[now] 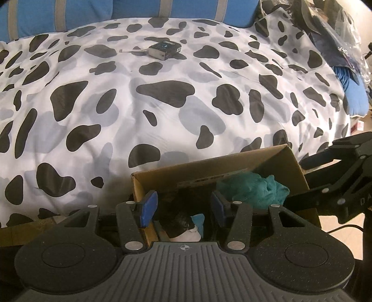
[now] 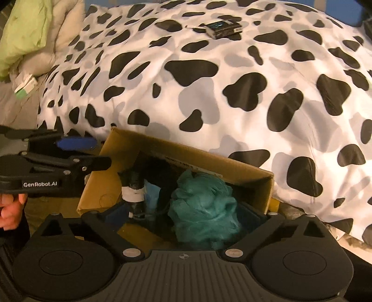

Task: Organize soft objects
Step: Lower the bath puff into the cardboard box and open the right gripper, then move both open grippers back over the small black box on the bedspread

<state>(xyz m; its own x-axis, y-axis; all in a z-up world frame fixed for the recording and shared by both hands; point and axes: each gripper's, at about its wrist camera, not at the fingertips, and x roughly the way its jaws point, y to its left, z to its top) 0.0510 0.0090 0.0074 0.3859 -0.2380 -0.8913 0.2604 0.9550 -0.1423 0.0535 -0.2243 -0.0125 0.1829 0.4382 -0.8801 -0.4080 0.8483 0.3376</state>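
Inside the open brown cardboard box (image 2: 251, 183), toward its three o'clock side, lay the teal fluffy mesh bundle (image 2: 204, 209), loose and crumpled, with nothing pressing on it. At its nine o'clock stood a black-and-white soft item (image 2: 133, 188), perhaps a rolled sock or a plush, beside a scrap of light blue fabric (image 2: 152, 191); what exactly these were could not be made out in the shadow. The right gripper (image 2: 186, 215) hung over the teal bundle with its jaws spread wide, one pad at either side and neither touching, which read as a release: the bundle appeared to have been let go into the box rather than gripped. The left gripper (image 1: 183, 208) pointed down at the box's nine o'clock end, its blue pads (image 1: 148, 206) set about halfway apart around the near wall; the pictures did not show them pinching anything, so it seemed placed to steady or guard the box, though that was a guess. A person's fingers (image 2: 10, 209) wrapped its handle at nine o'clock in the right view. Beyond the box, at twelve o'clock, spread the cow-patterned black-and-white duvet (image 2: 232, 81), with a small dark boxy device (image 2: 223, 29) and its white cable lying far up on it, and blue striped cushions (image 1: 69, 16) behind.
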